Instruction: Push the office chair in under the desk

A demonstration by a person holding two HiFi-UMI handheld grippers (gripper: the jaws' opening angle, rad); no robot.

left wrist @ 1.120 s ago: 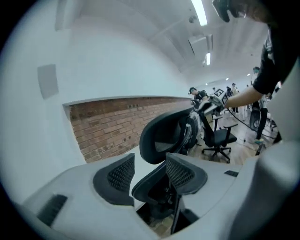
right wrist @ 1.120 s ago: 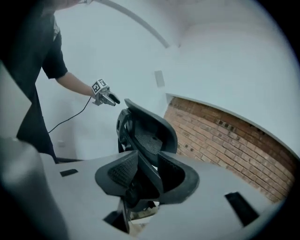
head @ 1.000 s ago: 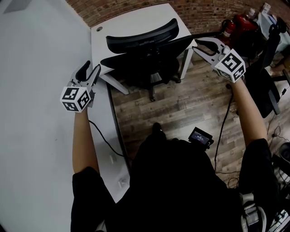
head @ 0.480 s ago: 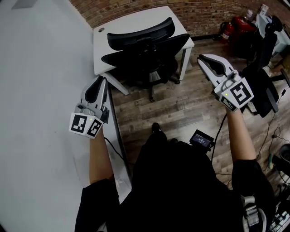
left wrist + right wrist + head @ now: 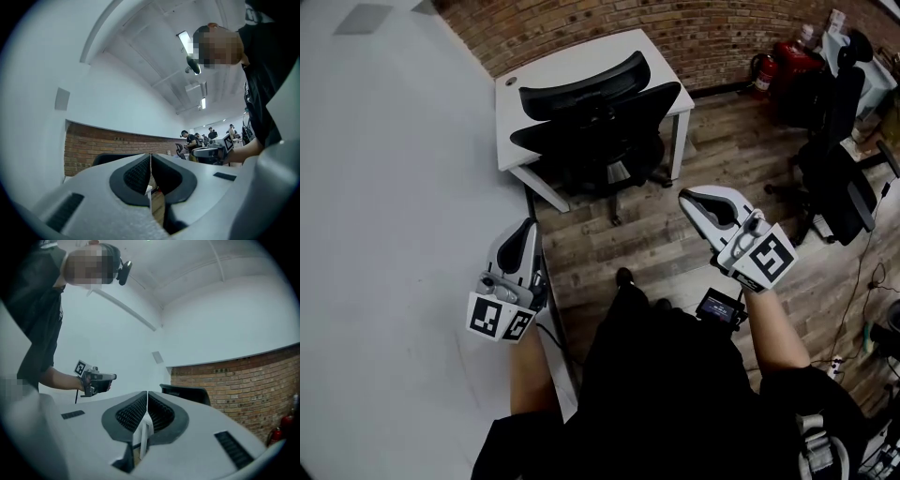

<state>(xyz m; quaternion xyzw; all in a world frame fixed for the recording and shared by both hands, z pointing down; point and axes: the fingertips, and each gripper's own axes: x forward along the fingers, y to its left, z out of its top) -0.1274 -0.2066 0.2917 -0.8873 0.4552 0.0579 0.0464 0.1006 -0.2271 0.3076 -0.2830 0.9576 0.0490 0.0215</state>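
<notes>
A black office chair [image 5: 591, 131] stands with its seat under the small white desk [image 5: 572, 61] by the brick wall. Both grippers are drawn back from it, near my body. My left gripper [image 5: 528, 225] is over the white surface's edge. Over the wooden floor my right gripper [image 5: 685, 197] points toward the chair. Both have just been closing and are now shut, with nothing between the jaws. The chair's backrest [image 5: 105, 158] shows past the left gripper [image 5: 150, 156], and the same backrest [image 5: 185, 393] shows beyond the right gripper [image 5: 147, 393].
A large white surface [image 5: 384, 234] fills the left side. Another black chair [image 5: 839, 178] and a red fire extinguisher [image 5: 764, 66] stand at the right. A small device [image 5: 719, 307] hangs at my waist, and cables trail on the wooden floor [image 5: 609, 234].
Both grippers have pulled back from the chair toward my body, and their jaws went from open to shut. The chair has stayed under the desk.
</notes>
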